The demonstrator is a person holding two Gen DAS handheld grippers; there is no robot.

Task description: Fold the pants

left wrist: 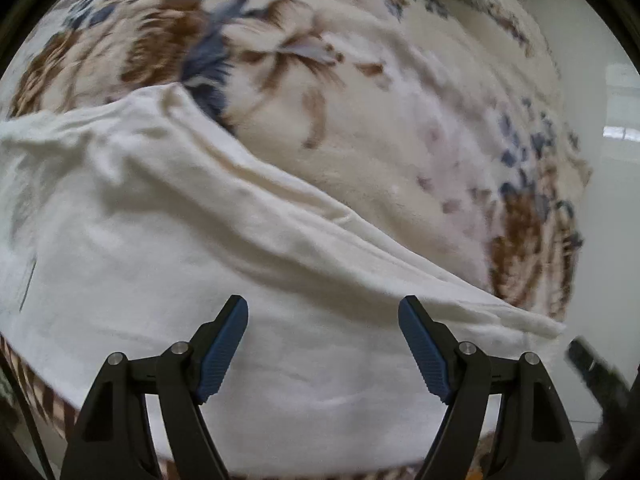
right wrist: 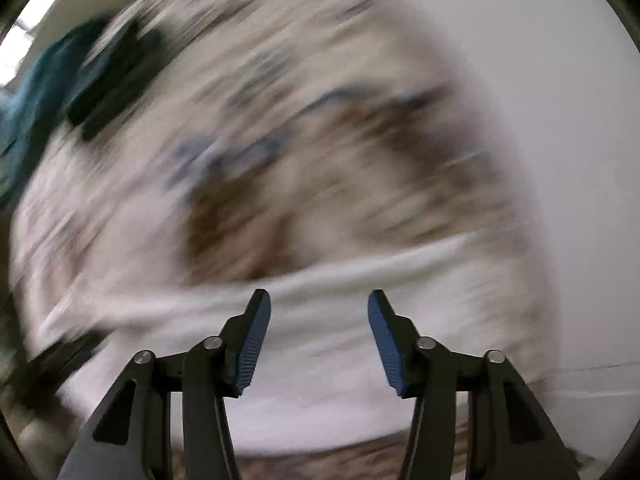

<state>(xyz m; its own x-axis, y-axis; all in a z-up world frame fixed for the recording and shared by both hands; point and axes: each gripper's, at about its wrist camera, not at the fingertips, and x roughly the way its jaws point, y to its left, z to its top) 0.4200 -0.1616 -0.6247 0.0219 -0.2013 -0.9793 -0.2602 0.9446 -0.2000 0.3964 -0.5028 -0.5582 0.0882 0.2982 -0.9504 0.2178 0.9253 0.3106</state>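
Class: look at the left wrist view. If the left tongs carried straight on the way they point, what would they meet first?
Most likely the white pants, spread on the floral blanket. The left tongs stand open with only that white cloth ahead; how far off is unclear.

The cream-white cloth pants (left wrist: 168, 240) are seen as soft, matt fabric, creased into smooth folds. The floral cream, brown and blue blanket (left wrist: 320, 80) beneath is shown as plush, fuzzy fleece. Matt black plastic is seen on the left gripper (left wrist: 322, 346) and right gripper (right wrist: 319, 342), with ribbed blue rubbery pads (left wrist: 424, 354) and small bright metal pins. The pale floor (left wrist: 608, 80) is seen glossy.
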